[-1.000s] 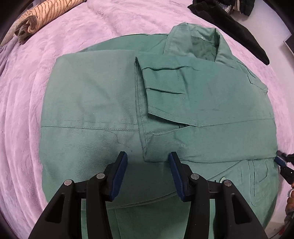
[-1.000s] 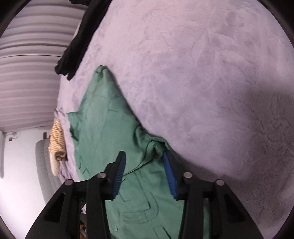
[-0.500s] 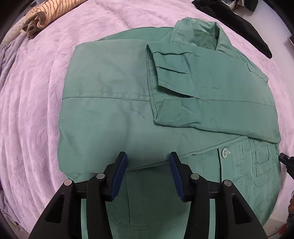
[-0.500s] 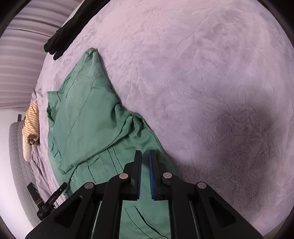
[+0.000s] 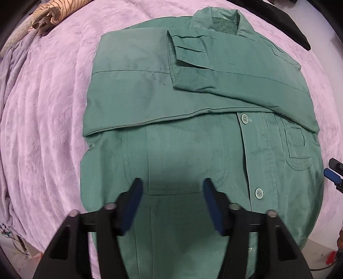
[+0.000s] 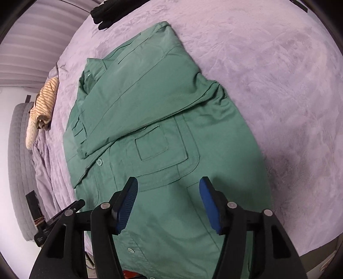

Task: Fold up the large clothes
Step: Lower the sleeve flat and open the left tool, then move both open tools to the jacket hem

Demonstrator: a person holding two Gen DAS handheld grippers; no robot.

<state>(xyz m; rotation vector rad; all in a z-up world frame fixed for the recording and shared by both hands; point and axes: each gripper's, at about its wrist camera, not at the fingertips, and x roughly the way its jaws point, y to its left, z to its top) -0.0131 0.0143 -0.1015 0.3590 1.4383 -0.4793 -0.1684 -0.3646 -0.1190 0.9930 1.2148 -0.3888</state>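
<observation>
Lengthwise, the green shirt (image 5: 193, 139) points collar-away; each hand-held gripper (image 5: 171, 203) (image 6: 168, 203) gapes wide, empty.

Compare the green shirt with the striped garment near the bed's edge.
The green shirt is plain and lies spread flat with both sleeves folded across its front; the striped garment is tan with dark stripes and lies bunched. The green shirt fills the middle of the blanket; the striped garment sits at its far edge. Both rest on that blanket.
</observation>
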